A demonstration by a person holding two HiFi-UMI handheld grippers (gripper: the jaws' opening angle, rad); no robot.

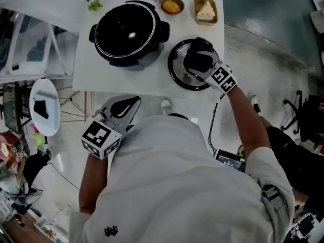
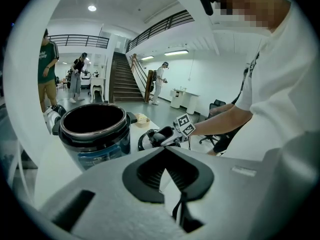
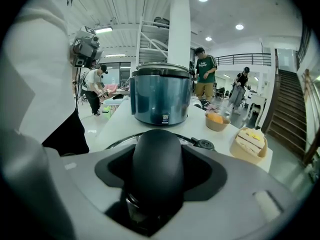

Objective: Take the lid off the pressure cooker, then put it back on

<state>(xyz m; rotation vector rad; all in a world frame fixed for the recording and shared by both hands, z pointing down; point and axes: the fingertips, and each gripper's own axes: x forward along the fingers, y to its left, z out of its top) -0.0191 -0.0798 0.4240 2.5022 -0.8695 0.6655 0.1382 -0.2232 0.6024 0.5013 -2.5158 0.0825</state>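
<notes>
The open pressure cooker pot (image 1: 129, 32) (image 2: 94, 129) (image 3: 161, 94) stands on the white table (image 1: 121, 80), back left. Its lid (image 1: 177, 70) (image 2: 145, 139) (image 3: 120, 141) lies flat on the table to the pot's right. My right gripper (image 1: 197, 54) (image 3: 157, 149) reaches over the lid with its jaws closed around the black lid handle (image 1: 198, 61) (image 3: 157, 169), which fills the gap between them. My left gripper (image 1: 132, 103) (image 2: 165, 151) hangs below the table's near edge, close to my body. Its tips meet and nothing is between them.
A bowl with an orange fruit (image 1: 172, 5) (image 3: 217, 120) and a tray with a sandwich wedge (image 1: 205, 10) (image 3: 248, 143) sit at the table's back right. A small green plant (image 1: 94, 4) is at the back left corner. A white round stool (image 1: 45, 105) stands left of the table. People stand farther off.
</notes>
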